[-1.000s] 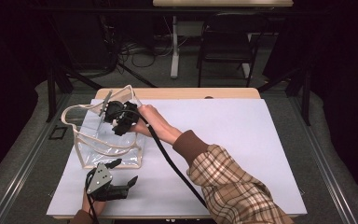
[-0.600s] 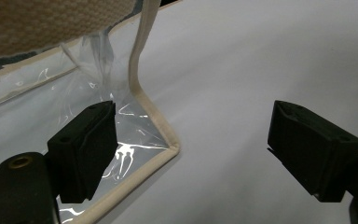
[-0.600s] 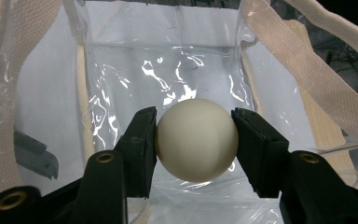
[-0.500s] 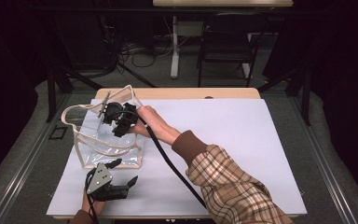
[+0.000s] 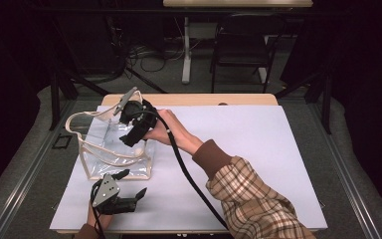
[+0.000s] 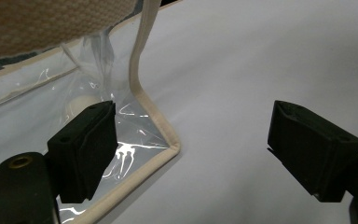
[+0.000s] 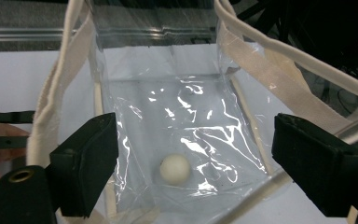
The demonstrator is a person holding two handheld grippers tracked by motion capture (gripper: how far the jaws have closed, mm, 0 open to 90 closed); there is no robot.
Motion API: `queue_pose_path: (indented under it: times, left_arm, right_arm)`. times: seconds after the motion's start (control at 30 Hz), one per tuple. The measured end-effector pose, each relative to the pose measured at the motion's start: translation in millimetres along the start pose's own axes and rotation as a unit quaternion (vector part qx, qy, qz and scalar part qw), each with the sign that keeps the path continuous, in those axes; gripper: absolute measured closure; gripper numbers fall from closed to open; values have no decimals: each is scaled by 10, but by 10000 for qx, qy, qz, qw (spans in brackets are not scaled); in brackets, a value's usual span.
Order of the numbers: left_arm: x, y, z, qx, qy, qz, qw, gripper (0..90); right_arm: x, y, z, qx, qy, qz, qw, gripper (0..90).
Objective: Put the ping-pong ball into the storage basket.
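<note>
Hovering over the clear bag's (image 5: 110,149) mouth near the tabletop's (image 5: 258,149) left edge, the right tool (image 7: 193,158) gaped wide above a white ball (image 7: 175,168) on its floor. The left tool (image 6: 191,154), jaws wide, sat at the bag's front corner. No writing was readable.

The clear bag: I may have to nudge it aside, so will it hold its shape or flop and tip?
Probably floppy: the clear bag has thin, crinkled film walls, with only cloth trim as a frame. It stands now, yet looks light, so a push may tip or slide it. The small white ball inside would likely roll.
</note>
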State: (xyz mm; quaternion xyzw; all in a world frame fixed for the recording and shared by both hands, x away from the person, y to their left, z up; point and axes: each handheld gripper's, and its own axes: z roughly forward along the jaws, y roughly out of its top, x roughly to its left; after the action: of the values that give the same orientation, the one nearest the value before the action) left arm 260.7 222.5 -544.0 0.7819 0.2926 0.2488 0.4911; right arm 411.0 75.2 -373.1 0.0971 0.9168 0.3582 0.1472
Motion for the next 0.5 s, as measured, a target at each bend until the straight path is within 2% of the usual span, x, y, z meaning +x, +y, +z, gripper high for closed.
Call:
queue_pose_path:
  times: [0.1, 0.5]
  left_arm:
    - [-1, 1, -1, 6, -8, 3, 10000, 159]
    - [-10, 3, 7, 19, -3, 15, 10000, 159]
  right_arm:
    - [-26, -42, -118, -176, 4, 71, 9998, 127]
    - [-42, -229, -386, -351, -54, 156, 9992, 68]
